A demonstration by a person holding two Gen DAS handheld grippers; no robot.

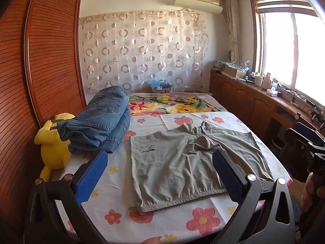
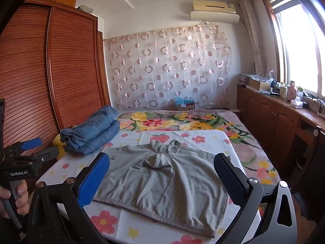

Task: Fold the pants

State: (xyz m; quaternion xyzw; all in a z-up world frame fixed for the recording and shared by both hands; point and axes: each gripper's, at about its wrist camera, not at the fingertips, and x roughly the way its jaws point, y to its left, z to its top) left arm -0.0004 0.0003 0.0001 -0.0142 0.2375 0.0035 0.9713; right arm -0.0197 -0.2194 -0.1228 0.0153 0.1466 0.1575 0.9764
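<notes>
Grey-green pants (image 1: 195, 162) lie flat on a flower-print sheet (image 1: 113, 209) spread over the near end of a bed, waistband toward the camera, the legs doubled up so the garment forms a squat rectangle with a rumpled bunch of cloth at its far middle. Folded blue jeans (image 1: 99, 126) sit stacked at the sheet's far left corner, just beside a yellow plush toy (image 1: 53, 152) against the slatted wooden wardrobe (image 1: 46, 61). The left gripper (image 1: 160, 160) hovers above the pants' near edge, blue-padded fingers spread wide and holding nothing. The right gripper (image 2: 162, 162) hangs likewise over the garment, jaws wide apart and empty. A circle-patterned curtain (image 2: 168, 69) covers the far wall; a bright window (image 2: 300, 46) fills the right side.
</notes>
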